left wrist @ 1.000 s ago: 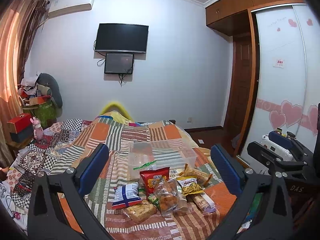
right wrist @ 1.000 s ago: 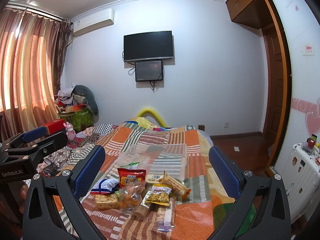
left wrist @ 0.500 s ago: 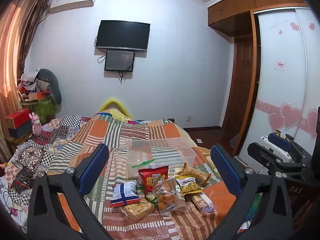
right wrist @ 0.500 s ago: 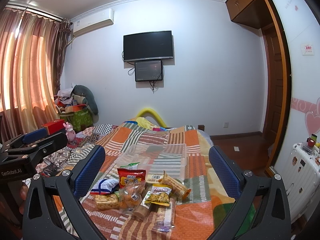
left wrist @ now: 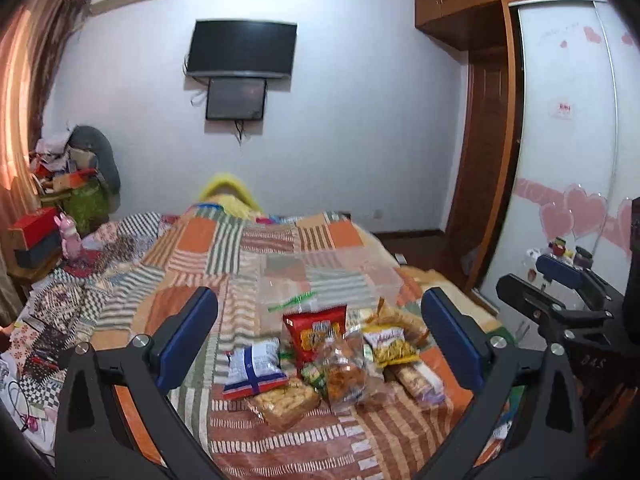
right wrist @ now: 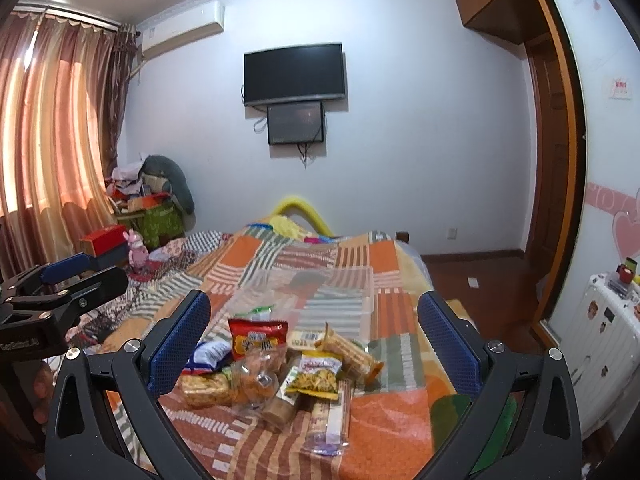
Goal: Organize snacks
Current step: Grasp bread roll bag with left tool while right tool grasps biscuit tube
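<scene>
Both grippers hover above the foot of the bed, and both stand wide open with nothing between the blue pads. The left gripper frames the snack pile head-on; the right gripper looks at the same pile from a little further right.

The snacks sit in a loose heap on the striped quilt, near the bed's foot. At the back, a red bag stands propped up, with a green-edged packet just behind it. Left of the red bag lies a blue-and-white bag, and in front of that a clear pack of golden biscuits, touching it. In the middle, a clear bag of orange crackers leans on the red bag. To its right, a yellow bag overlaps a long wrapped biscuit pack. From the right wrist view, another long clear pack lies nearest the camera, pointing toward it.

Just beyond the heap sits a clear bin, hard to pick out against the quilt; what it holds I cannot tell.

On the far wall hangs a TV, with curtains glowing at the left. Each gripper shows at the edge of the other's view.
</scene>
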### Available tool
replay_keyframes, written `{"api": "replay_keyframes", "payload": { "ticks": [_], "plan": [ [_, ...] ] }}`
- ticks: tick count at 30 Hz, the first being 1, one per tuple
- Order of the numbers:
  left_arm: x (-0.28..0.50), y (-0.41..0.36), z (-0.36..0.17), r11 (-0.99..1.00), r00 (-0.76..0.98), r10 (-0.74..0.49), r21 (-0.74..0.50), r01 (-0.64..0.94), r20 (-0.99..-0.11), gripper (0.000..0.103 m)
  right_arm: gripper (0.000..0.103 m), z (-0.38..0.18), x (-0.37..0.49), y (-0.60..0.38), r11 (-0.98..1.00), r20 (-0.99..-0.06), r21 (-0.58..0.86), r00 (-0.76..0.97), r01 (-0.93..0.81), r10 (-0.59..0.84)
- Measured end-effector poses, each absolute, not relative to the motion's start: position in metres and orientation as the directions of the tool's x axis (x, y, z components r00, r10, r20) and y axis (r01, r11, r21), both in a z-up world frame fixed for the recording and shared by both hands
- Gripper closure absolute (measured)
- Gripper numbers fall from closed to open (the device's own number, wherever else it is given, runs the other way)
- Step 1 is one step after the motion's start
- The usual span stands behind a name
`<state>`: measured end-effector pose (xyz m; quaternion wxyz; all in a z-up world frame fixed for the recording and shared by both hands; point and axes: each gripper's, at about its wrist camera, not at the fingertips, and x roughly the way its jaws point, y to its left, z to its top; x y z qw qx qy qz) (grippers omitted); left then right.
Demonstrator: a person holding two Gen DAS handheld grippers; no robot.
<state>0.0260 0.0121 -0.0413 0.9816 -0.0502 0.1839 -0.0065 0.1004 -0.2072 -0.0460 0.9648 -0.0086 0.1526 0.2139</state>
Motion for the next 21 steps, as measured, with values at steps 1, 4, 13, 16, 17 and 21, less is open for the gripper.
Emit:
{"api": "replay_keyframes", "payload": {
  "ticks": [1,4,13,16,17,21],
  "plan": [
    [0.028,0.014,-0.045,0.995,0.927,-0.036,-0.104,-0.004,-0.372,0.0,0.0,-0.05,0.103,-0.207,0.909,-0.311,0.05,0.858,-0.414,0.408],
    [0.04,0.024,-0.064,0.993,0.904,-0.039,-0.116,-0.012,-0.426,0.0,0.0,-0.064,0.112,-0.208,0.913,-0.359,0.051,0.845,-0.406,0.396],
    [0.079,0.041,-0.134,0.996,0.804,0.012,-0.062,-0.06,-0.595,0.0,0.0,-0.118,0.138,-0.22,0.927,-0.558,0.069,0.756,-0.368,0.342],
    [0.088,0.043,-0.154,0.997,0.771,0.009,-0.053,-0.055,-0.637,0.0,0.001,-0.132,0.146,-0.224,0.927,-0.613,0.107,0.71,-0.36,0.347],
    [0.09,0.044,-0.161,0.997,0.76,0.006,-0.054,-0.055,-0.65,0.0,0.002,-0.136,0.149,-0.225,0.926,-0.626,0.121,0.697,-0.357,0.35],
    [0.1,0.049,-0.183,0.997,0.722,0.003,-0.056,-0.058,-0.692,0.0,0.009,-0.15,0.16,-0.224,0.918,-0.674,0.167,0.638,-0.361,0.373]
  ]
}}
